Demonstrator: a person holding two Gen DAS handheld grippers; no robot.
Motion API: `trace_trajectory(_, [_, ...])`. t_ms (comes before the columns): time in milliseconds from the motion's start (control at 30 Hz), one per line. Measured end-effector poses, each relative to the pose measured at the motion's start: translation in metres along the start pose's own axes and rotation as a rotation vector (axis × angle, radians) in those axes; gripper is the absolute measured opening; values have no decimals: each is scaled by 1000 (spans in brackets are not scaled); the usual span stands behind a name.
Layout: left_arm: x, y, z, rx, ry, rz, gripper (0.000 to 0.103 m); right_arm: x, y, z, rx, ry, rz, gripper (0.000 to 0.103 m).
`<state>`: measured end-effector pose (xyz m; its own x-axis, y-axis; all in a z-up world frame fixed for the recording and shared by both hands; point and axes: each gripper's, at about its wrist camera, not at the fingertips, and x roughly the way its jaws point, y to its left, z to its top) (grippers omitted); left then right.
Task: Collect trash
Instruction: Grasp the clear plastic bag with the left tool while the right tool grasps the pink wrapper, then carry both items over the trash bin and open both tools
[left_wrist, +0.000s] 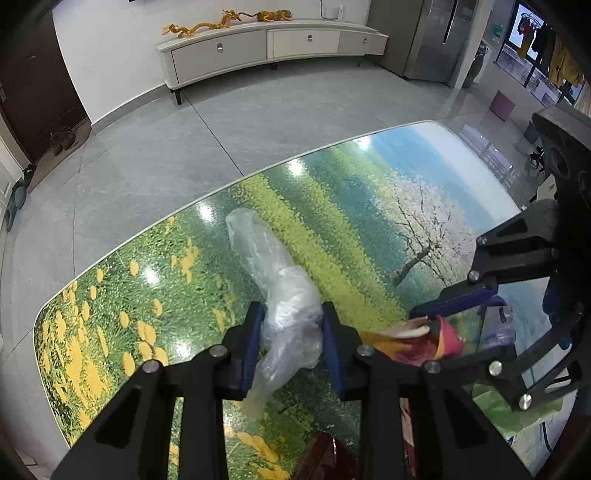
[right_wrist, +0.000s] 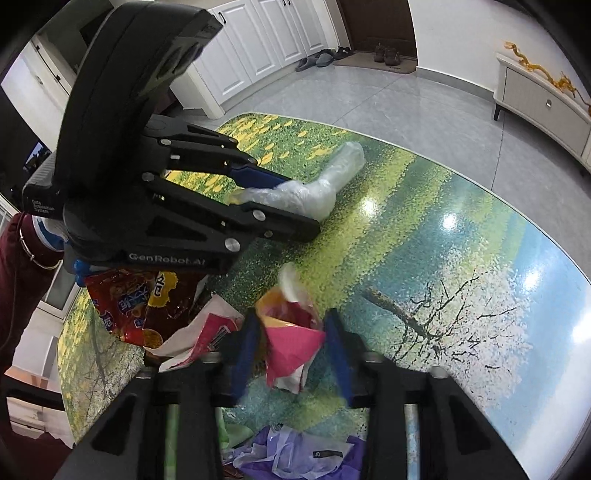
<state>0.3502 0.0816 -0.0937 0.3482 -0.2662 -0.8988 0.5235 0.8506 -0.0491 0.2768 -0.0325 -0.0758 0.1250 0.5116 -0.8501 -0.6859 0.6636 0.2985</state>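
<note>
Plastic wrap (left_wrist: 284, 295), clear and crumpled into a long roll, lies on the table (left_wrist: 110, 314) with its printed meadow scene, and the left claw (left_wrist: 293, 332) is clamped across its near, bunched end: both blue pads press into the film, likely because that thick part gives the surest hold. Just right of the plastic wrap, the right claw (right_wrist: 291, 343) has its pads against a pink and yellow wrapper (right_wrist: 291, 339), pinching it at the folded middle so the loose flaps hang free; this looks like a two-handed pickup, one piece per hand.

More litter waits on the person's side of the plastic wrap: a red snack bag (right_wrist: 125, 306) under the left claw's body, a white and pink packet (right_wrist: 199, 328) beside it, and a purple bag (right_wrist: 295, 450) nearest the table edge. Nothing blocks a lift, I judge, though the two claws sit close together and the snack bag lies close beneath the left one. No bin is in view.
</note>
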Motion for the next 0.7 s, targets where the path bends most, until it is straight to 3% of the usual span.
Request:
trace_trajectory(200, [-31,1,-12,-23,-52,13,29,-10,2,-5,19,-37,-21,30])
trace_trajectory(400, [-87,-6,-30,-63,-151,20,29,-57,8,-9,63,-163,-35,29])
trace_trajectory(700, [-165,-77,-74,-38,-266,-9,29,-142,35,-56,101,-321,-59,30])
